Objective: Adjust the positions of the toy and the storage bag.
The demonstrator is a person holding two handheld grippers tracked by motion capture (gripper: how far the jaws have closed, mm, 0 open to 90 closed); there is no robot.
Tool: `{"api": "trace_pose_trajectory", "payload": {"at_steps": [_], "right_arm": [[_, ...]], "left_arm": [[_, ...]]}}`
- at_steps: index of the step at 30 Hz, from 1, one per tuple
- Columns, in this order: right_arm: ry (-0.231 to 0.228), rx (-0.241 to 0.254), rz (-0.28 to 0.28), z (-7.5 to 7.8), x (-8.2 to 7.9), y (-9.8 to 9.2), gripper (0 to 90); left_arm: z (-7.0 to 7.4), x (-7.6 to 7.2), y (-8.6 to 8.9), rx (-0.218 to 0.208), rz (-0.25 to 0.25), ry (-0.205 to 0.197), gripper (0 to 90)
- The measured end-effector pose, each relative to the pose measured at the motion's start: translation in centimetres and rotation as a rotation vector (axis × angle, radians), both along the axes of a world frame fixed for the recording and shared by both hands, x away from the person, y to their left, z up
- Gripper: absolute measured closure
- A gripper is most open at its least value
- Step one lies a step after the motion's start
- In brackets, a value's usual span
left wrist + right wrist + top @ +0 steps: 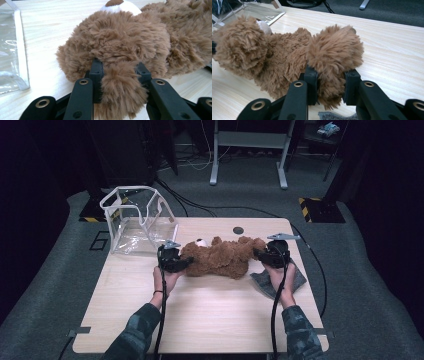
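A brown plush teddy bear [220, 257] lies on its side across the middle of the wooden table [200, 320]. My left gripper [187, 263] is at the bear's left end, near its white muzzle [117, 6]. In the left gripper view the jaws of the left gripper [118, 70] are shut on a furry lobe of the bear [120, 45]. My right gripper [257, 254] is at the bear's right end. In the right gripper view the right gripper [330, 75] pinches a rounded limb of the bear [274, 55], with fur bulging between the pads.
A clear plastic bag with white trim [137, 220] stands open at the table's back left, close to the bear's head. A grey cloth [295, 277] lies under my right hand near the right edge. A dark round hole [238, 230] sits behind the bear.
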State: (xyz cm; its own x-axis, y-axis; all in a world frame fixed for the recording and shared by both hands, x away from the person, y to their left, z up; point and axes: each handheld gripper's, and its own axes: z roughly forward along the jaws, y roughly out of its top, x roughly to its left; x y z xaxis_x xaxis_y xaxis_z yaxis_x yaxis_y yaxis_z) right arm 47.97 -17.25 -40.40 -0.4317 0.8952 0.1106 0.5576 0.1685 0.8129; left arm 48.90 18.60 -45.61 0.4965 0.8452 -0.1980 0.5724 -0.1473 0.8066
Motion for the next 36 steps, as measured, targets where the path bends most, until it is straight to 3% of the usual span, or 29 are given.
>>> {"api": "trace_pose_trajectory", "payload": {"at_steps": [13,16,18,21,23,25,28,32,36], "right_arm": [[-0.046,0.015,0.027,1.5,-1.4,0.6,71.1],[-0.049,0.016,0.031,1.7,-1.7,0.7,71.1],[-0.043,0.006,0.039,1.7,-1.9,1.0,71.0],[-0.021,-0.003,0.034,1.3,-1.8,1.2,71.0],[-0.001,0.017,0.019,0.5,-1.7,0.9,70.9],[0.004,0.019,0.019,0.4,-1.7,0.7,70.8],[0.012,0.012,0.013,0.2,-1.9,0.7,70.6],[0.016,0.01,0.009,0.2,-1.9,0.8,70.4],[0.022,0.002,0.008,0.2,-1.9,0.8,70.1]], "left_arm": [[0.9,1.6,0.3,0.017,0.0,-0.027,68.4],[0.8,2.1,0.3,0.022,0.002,-0.025,68.4],[0.0,2.7,0.2,0.032,0.0,0.003,67.5],[-0.3,2.8,0.2,0.027,-0.002,0.019,58.2],[0.0,2.5,0.3,0.027,0.002,0.016,48.4],[0.6,2.0,0.3,0.043,0.011,0.006,39.4],[1.9,0.7,-0.3,0.026,0.006,-0.024,30.3],[3.0,-0.3,-1.5,0.043,-0.041,-0.06,26.5],[4.5,-1.2,-3.9,0.021,-0.107,-0.09,24.8]]}}
